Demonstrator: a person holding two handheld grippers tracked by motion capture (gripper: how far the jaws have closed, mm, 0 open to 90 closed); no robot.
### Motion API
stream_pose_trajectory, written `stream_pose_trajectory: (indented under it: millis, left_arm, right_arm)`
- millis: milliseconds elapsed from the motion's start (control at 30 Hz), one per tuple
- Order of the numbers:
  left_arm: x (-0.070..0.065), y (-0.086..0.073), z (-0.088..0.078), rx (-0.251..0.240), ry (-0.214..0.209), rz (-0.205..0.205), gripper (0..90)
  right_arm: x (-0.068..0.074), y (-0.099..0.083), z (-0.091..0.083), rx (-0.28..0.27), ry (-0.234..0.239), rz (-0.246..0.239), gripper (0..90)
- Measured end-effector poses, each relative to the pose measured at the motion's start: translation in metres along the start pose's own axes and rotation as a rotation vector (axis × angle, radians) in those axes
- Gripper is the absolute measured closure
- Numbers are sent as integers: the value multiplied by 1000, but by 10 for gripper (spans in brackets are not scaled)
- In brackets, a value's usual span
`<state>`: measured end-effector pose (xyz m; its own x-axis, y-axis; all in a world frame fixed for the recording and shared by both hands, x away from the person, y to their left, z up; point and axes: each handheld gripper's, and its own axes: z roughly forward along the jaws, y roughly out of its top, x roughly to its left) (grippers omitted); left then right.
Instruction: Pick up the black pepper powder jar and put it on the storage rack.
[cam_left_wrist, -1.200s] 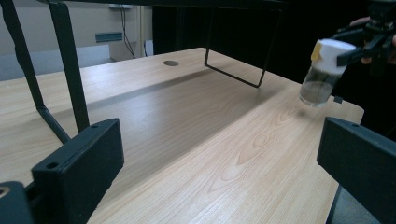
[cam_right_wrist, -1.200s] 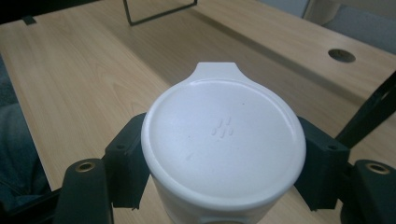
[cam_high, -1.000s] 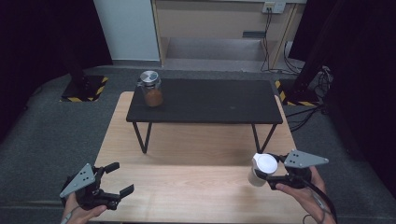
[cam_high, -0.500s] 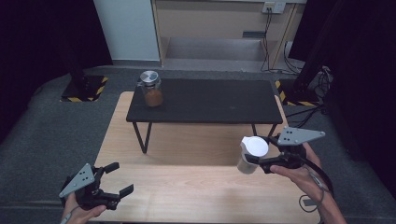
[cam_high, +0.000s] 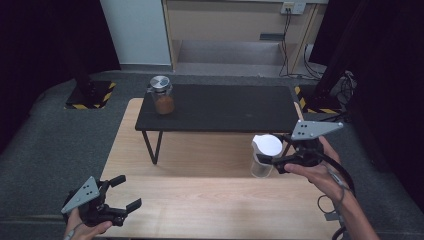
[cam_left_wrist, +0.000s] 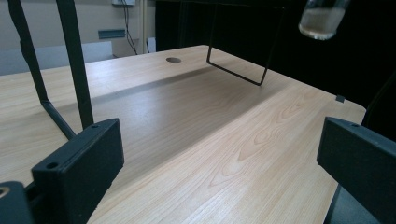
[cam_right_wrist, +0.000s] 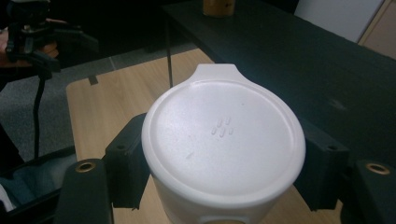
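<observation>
High view: two jars. The right hand-held gripper (cam_high: 272, 159) clamps one clear white-lidded jar (cam_high: 263, 156); the left hand-held gripper (cam_high: 125, 192) gapes empty; one metal-lidded jar (cam_high: 162, 96) stands apart.

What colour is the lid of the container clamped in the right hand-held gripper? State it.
White. The lid shows best in the right gripper view, plain apart from a few small raised dashes.

Lab-like test room: wooden table (cam_high: 200, 210), dark curtains (cam_high: 45, 40), hazard-striped stand base (cam_high: 90, 95), wall cables (cam_high: 290, 40).

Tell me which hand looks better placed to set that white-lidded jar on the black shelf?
Probably the right: its tool already grips the white-lidded jar beside the black shelf. The left tool sits open, far back.
</observation>
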<state>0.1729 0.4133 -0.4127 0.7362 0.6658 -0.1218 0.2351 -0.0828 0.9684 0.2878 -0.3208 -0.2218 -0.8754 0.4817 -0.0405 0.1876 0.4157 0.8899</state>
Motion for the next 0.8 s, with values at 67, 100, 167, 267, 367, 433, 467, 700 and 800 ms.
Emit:
stream_pose_trajectory:
  millis: [67,100,167,267,367,433,467,700,800]
  left_arm:
    - [0,0,0,-2,-1,0,0]
    - [0,0,0,-4,-2,-1,0]
    - [1,0,-1,-5,-3,-1,0]
    - [1,-1,-1,-6,-4,-3,0]
    - [2,-1,-1,-8,-9,-6,0]
    - [2,-1,-1,-10,-12,-4,0]
    - [2,0,-1,-10,-12,-3,0]
    - [3,-1,-1,-13,-13,-7,0]
    - [3,-1,-2,-16,-12,-9,0]
  right_arm:
    - [-3,7,-2,-1,-9,6,312]
    - [-4,12,-3,-1,-17,10,312]
    - [-8,21,-6,1,-28,19,312]
    - [-13,35,-9,3,-50,25,311]
    - [-15,50,-10,10,-79,16,312]
    - [-19,59,-10,17,-88,24,311]
    - [-22,64,-10,20,-97,33,311]
    - [-38,86,-4,26,-169,62,311]
    - [-48,94,2,33,-203,79,312]
